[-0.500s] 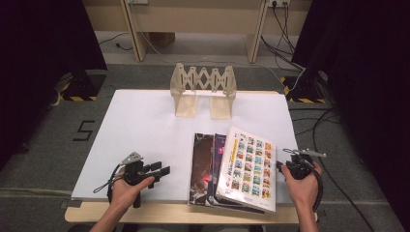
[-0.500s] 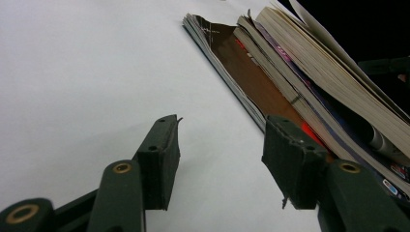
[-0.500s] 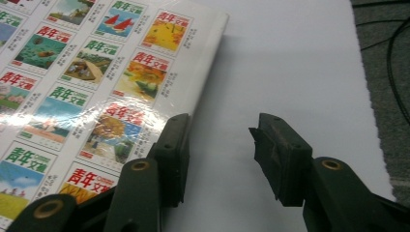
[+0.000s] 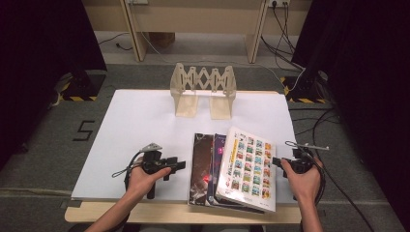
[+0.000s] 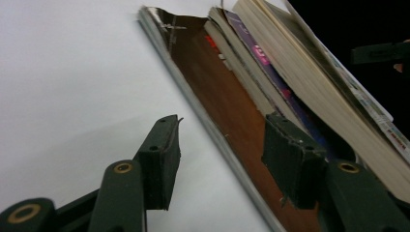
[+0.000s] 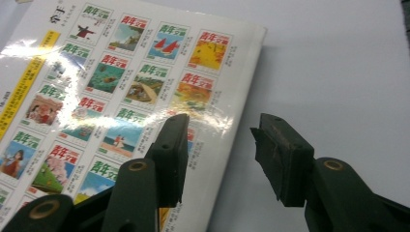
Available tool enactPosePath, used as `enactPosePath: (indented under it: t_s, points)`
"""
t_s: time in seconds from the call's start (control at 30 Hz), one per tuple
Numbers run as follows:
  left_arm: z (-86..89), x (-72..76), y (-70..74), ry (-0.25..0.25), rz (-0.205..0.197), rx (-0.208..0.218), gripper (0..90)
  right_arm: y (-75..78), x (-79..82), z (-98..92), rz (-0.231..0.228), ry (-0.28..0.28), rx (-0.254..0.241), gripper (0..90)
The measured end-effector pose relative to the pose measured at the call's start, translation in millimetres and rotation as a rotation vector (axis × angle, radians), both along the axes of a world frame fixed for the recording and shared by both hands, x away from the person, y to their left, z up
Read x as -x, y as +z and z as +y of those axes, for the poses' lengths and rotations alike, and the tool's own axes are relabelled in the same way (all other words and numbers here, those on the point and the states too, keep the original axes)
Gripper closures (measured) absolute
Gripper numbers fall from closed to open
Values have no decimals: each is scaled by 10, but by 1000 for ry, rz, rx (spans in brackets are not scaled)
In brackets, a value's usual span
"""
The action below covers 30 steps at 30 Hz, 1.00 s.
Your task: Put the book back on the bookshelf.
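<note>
While both sets of jaws stood apart with nothing between the pads, neither gripper had any hold on the books yet. The left gripper point(image 5: 220, 162) straddled the long edge of the dark-covered book point(image 5: 227, 130) at the bottom of the stack; one jaw was over bare table, the other over the cover. The right gripper point(image 6: 220, 162) straddled the outer edge of the top book with the stamp-grid cover point(image 6: 125, 87) the same way.

Risks as I judged them:
- The covers looked glossy, so pads closing on a thin edge could slip off.
- The three books lay fanned and overlapped, the top one tilted on the purple-covered book point(image 4: 218, 145). A grab on the top alone could drag the others; a grab on the bottom would tip the two above it.
- The stack sat at the near edge of the white table point(image 4: 140, 121), and part of it seemed to overhang. A pull toward the person could send it off.
- The top book's pages fanned loose and might splay if it was lifted by the cover only.

Room: the table was open to the left of the stack and behind it. The wooden expanding rack point(image 4: 204, 89) stood well apart at the far edge, with nothing between it and the books. The right gripper had only a narrow strip of table before the side edge.
</note>
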<state>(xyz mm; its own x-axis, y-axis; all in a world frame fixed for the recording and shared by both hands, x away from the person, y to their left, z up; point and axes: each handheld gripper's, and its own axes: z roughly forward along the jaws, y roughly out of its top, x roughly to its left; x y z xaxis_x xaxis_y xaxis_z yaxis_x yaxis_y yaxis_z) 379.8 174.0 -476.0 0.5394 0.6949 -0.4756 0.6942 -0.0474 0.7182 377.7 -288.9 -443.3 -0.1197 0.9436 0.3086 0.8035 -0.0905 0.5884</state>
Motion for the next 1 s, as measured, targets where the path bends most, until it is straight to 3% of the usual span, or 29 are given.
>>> enactPosePath:
  t_s: [0.23, 0.33, 0.5, 0.6, 0.77, 1.0]
  points:
    - [-276, -112, 97, -70, 15, 1, 477, -26, -29, 106, 74, 3, -55, 525]
    - [-364, -145, 124, -85, 13, 20, 439, -38, -33, 138, 84, 8, -56, 518]
    - [-435, -151, 149, -93, -3, 13, 423, -39, -33, 164, 84, 5, -44, 501]
    - [-534, -160, 181, -114, -18, 11, 427, -51, -39, 124, 107, -15, -28, 499]
    - [-686, -208, 199, -144, 2, 20, 438, -116, -33, 81, 123, -20, -89, 490]
    - [-945, -283, 242, -168, 17, 29, 440, -130, -44, 92, 144, -29, -120, 474]
